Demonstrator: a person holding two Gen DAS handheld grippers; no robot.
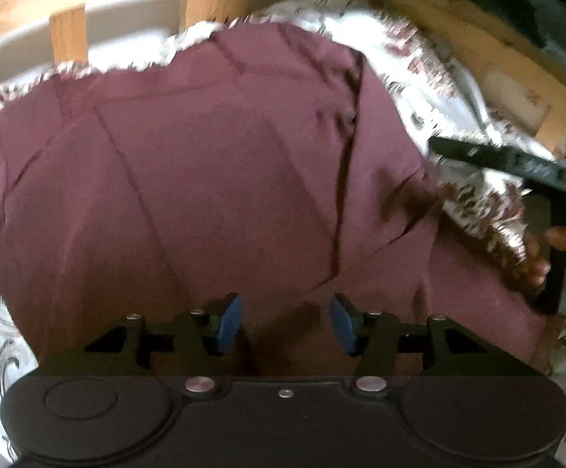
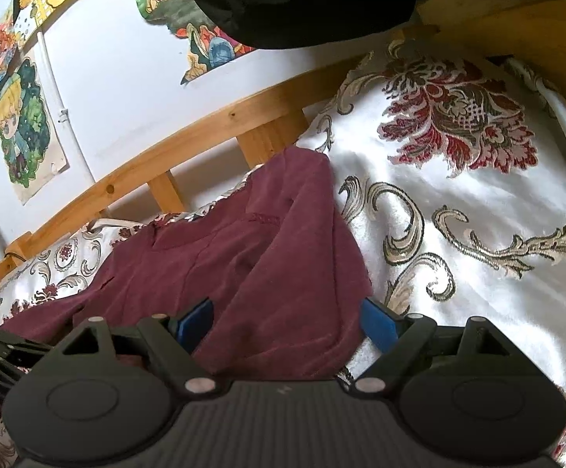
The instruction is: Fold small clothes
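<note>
The maroon garment lies spread on the bed's floral cover, right under my left gripper — jaws partly apart over the cloth, nothing pinched. My right gripper sits at the garment's right edge, jaws wide with a raised fold between them, pads not pressing as far as I can tell. The cloth runs away from me toward the wooden bed rail and a wall hung with drawings.
</note>
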